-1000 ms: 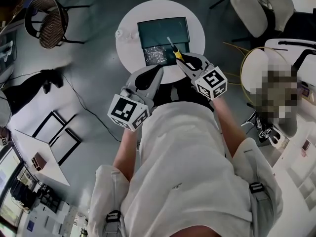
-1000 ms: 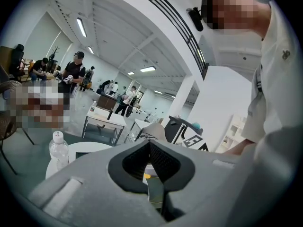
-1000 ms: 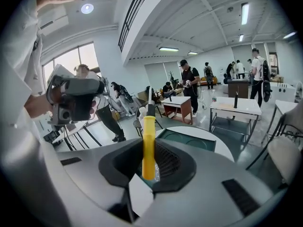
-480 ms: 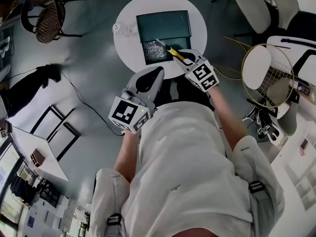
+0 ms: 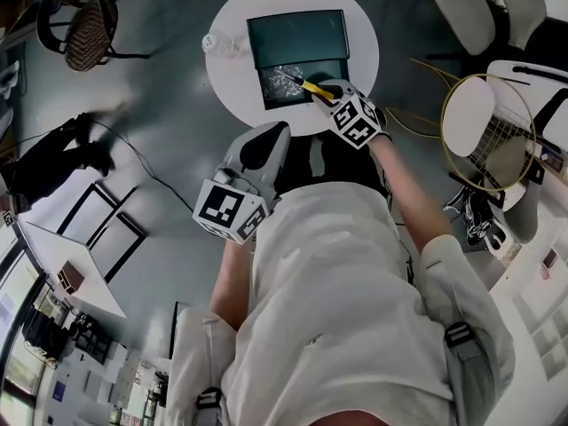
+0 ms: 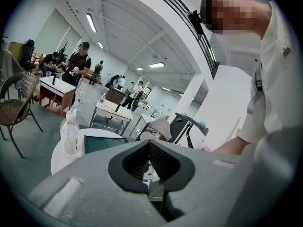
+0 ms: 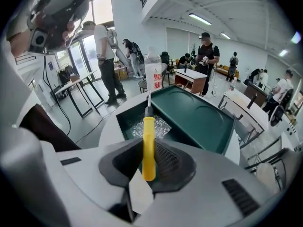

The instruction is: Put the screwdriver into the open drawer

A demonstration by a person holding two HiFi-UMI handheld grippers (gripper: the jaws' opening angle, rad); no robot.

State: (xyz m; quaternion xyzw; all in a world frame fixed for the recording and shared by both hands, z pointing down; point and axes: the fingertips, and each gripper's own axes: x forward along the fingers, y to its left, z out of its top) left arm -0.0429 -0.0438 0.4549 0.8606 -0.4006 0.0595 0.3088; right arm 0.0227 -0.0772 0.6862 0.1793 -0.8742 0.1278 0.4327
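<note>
A yellow-handled screwdriver (image 5: 311,88) is clamped in my right gripper (image 5: 327,94), which is shut on its handle (image 7: 148,148). Its metal shaft (image 7: 148,102) points forward over the open drawer (image 5: 286,88) of a dark green box (image 5: 296,36) on a round white table (image 5: 359,56). Crinkled clear plastic (image 7: 151,126) lies in the drawer. My left gripper (image 5: 273,133) hangs back below the table's near edge. Its jaws (image 6: 149,144) are pressed together with nothing between them.
A clear water bottle (image 5: 218,43) stands left of the box on the table. A wicker chair (image 5: 73,18) is at far left, a white chair (image 5: 484,5) at upper right, a round wire-frame table (image 5: 493,131) at right. Several people stand far off.
My right gripper has carried the screwdriver forward and left, so its tip now reaches over the open drawer. The left gripper has stayed roughly in place.
</note>
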